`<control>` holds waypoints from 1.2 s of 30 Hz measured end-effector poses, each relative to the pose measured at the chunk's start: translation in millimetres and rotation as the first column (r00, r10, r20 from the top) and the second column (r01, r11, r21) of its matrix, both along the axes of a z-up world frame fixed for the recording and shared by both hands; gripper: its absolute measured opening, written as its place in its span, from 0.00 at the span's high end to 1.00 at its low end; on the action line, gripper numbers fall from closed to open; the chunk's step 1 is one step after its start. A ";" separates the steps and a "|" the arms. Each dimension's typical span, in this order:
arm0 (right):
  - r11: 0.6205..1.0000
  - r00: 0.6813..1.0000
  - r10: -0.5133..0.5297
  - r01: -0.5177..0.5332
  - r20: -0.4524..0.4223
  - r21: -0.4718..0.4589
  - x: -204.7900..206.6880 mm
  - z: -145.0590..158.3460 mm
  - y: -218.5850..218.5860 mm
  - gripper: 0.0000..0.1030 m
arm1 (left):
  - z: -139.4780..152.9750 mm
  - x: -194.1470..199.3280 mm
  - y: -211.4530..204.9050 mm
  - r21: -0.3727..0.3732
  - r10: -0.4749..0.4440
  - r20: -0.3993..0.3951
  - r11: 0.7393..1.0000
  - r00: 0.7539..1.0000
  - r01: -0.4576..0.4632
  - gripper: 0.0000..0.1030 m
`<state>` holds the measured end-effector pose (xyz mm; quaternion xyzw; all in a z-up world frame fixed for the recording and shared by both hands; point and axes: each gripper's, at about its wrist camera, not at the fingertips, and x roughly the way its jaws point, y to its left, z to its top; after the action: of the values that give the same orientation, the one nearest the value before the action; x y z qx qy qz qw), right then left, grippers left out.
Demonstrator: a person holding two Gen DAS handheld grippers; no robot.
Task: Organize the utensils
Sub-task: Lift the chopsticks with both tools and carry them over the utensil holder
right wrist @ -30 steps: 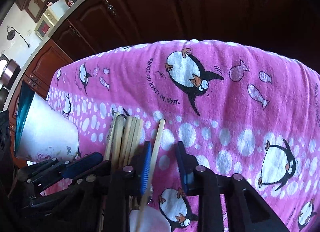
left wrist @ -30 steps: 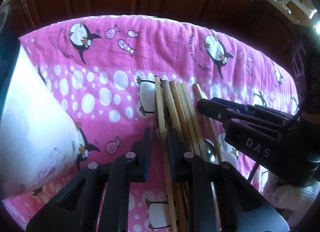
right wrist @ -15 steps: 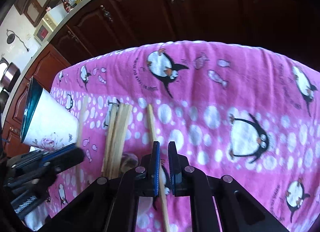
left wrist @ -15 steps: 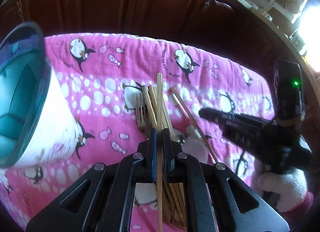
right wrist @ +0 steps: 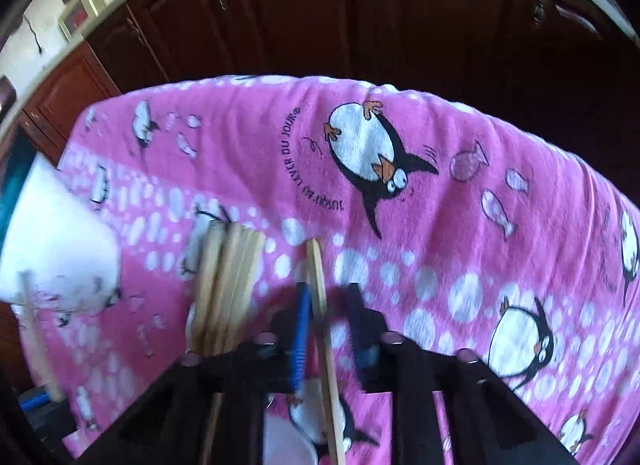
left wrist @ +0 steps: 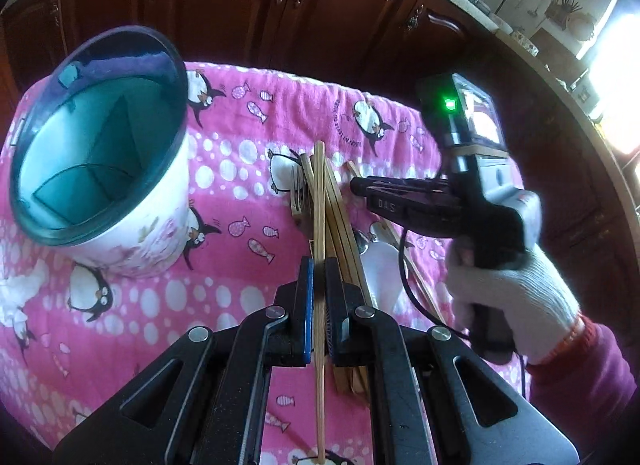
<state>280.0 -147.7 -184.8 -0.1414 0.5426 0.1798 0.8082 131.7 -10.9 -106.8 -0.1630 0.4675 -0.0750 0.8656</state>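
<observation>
My left gripper [left wrist: 319,265] is shut on one wooden chopstick [left wrist: 319,201] and holds it above the pink penguin towel [left wrist: 224,249]. Under it lie several more wooden chopsticks [left wrist: 340,221], a fork [left wrist: 299,197] and a white spoon [left wrist: 382,269]. A white utensil holder with a teal divided inside [left wrist: 100,153] stands at the left. My right gripper [right wrist: 328,293] is open around a single chopstick [right wrist: 320,277] that lies on the towel; this view is blurred. The chopstick bundle [right wrist: 228,273] lies to its left.
Dark wooden cabinets [left wrist: 280,5] run behind the table's far edge. The towel [right wrist: 460,225] covers the whole table top. The right gripper's body and gloved hand [left wrist: 500,277] are at the right in the left wrist view.
My left gripper has risen with the chopstick, so the holder's opening now shows. My right gripper, shut half a second ago, has opened and dropped close to the single chopstick.
</observation>
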 end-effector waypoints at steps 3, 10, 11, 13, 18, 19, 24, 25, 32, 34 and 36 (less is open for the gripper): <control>0.999 1.000 0.003 -0.003 0.003 0.050 -6.6 13.7 -4.2 0.94 | 6.7 -9.0 7.2 -0.004 0.005 0.019 1.000 1.000 -0.005 0.96; 0.980 0.998 0.010 -0.022 0.065 0.199 -49.7 78.6 -36.9 0.95 | 24.6 -29.6 18.3 -0.035 0.012 0.058 0.999 0.998 -0.010 0.96; 0.975 0.997 0.011 -0.028 0.079 0.219 -57.9 89.0 -40.8 0.95 | 29.0 -33.9 19.0 -0.037 0.011 0.067 0.999 0.998 -0.008 0.96; 0.969 0.995 0.009 -0.033 0.096 0.243 -70.2 102.7 -46.5 0.95 | 33.8 -39.2 20.5 -0.039 0.007 0.079 0.999 0.997 -0.004 0.96; 0.955 0.988 0.023 -0.068 0.154 0.289 -108.4 138.0 -51.3 0.95 | 52.3 -56.7 27.0 -0.043 0.000 0.115 0.999 0.993 0.005 0.96; 0.953 0.986 0.033 -0.080 0.164 0.293 -113.3 144.5 -50.3 0.95 | 57.6 -60.9 28.8 -0.043 -0.001 0.126 0.999 0.992 0.006 0.96; 0.966 0.981 0.051 -0.096 0.186 0.241 -125.5 148.2 -46.8 0.95 | 68.9 -74.7 34.7 -0.036 0.012 0.154 0.999 0.988 -0.007 0.96; 0.967 0.983 0.052 -0.093 0.175 0.235 -124.6 144.9 -46.4 0.95 | 70.9 -77.6 37.0 -0.041 0.019 0.158 0.999 0.987 -0.013 0.96; 0.996 0.997 0.001 -0.009 0.083 0.094 -83.7 75.0 -46.0 0.62 | 70.8 -89.9 44.6 -0.051 0.039 0.152 0.998 0.988 -0.032 0.96; 0.998 0.998 0.000 -0.003 0.058 0.061 -69.1 56.8 -40.2 0.68 | 67.9 -91.7 47.0 -0.051 0.047 0.143 0.998 0.989 -0.040 0.96; 1.000 0.999 0.001 -0.002 0.048 0.022 -55.2 45.5 -33.1 0.73 | 65.4 -91.6 48.6 -0.051 0.054 0.135 0.998 0.989 -0.048 0.96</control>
<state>224.8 -180.7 -139.4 -0.1373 0.5209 0.1829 0.8224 40.1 37.7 -41.4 -0.1898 0.4011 -0.0748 0.8930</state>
